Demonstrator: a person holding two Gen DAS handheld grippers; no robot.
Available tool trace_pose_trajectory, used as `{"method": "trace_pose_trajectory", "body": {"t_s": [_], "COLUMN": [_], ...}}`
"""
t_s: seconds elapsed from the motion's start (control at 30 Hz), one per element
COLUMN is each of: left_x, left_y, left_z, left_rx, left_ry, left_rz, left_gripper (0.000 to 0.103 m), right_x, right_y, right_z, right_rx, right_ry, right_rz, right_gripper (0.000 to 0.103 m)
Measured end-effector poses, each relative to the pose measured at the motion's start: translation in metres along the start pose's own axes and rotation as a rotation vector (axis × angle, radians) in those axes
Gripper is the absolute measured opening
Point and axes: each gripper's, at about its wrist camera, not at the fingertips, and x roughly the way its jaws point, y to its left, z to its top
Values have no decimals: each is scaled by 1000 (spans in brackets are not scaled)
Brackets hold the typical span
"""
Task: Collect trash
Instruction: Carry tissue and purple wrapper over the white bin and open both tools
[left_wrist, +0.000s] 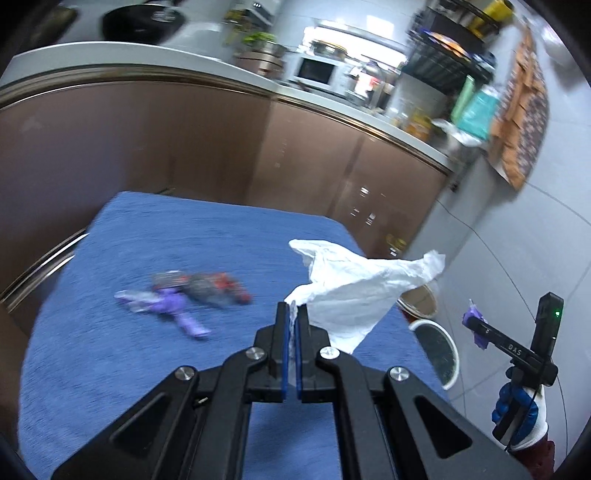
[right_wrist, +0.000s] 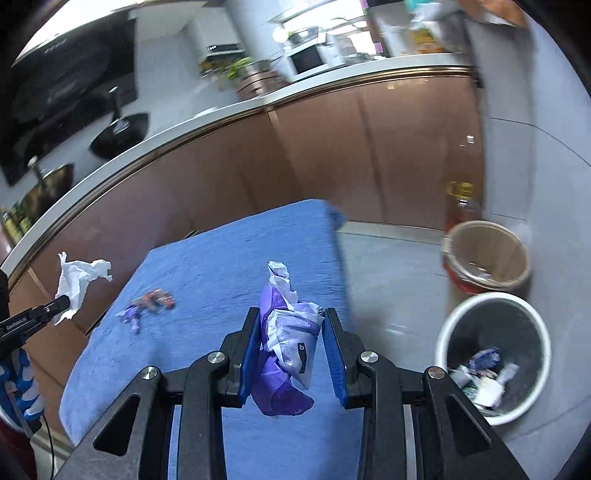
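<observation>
My left gripper is shut on a crumpled white tissue and holds it above the blue-covered table. It also shows in the right wrist view, with the tissue. My right gripper is shut on a crumpled purple-and-white wrapper, held above the table's right part. It shows off the table's right side in the left wrist view. More wrappers, purple and red-grey, lie on the cloth. A white bin with trash stands on the floor at right.
A brown-lined bin stands on the floor behind the white one. Brown kitchen cabinets under a white counter run behind the table. A microwave and pots sit on the counter. Grey tiled floor lies right of the table.
</observation>
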Motion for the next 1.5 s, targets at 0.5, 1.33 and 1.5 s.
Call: {"method": "trace_pose_trajectory", "body": {"t_s": [0.5, 1.33, 1.5], "left_x": [149, 340, 342], "left_y": [-193, -346, -344], "left_z": [-3, -49, -50], "left_rx": [288, 329, 318], "left_ry": [211, 501, 504], "left_rz": [-243, -385, -379], "left_gripper": [2, 6, 31], "right_x": [-25, 6, 1], "right_y": [-138, -239, -234], "right_z": [-22, -31, -34], "right_rx": [199, 319, 333], "right_ry": [-24, 44, 33], "right_rz": [-227, -458, -466], "right_gripper": [31, 53, 56]}}
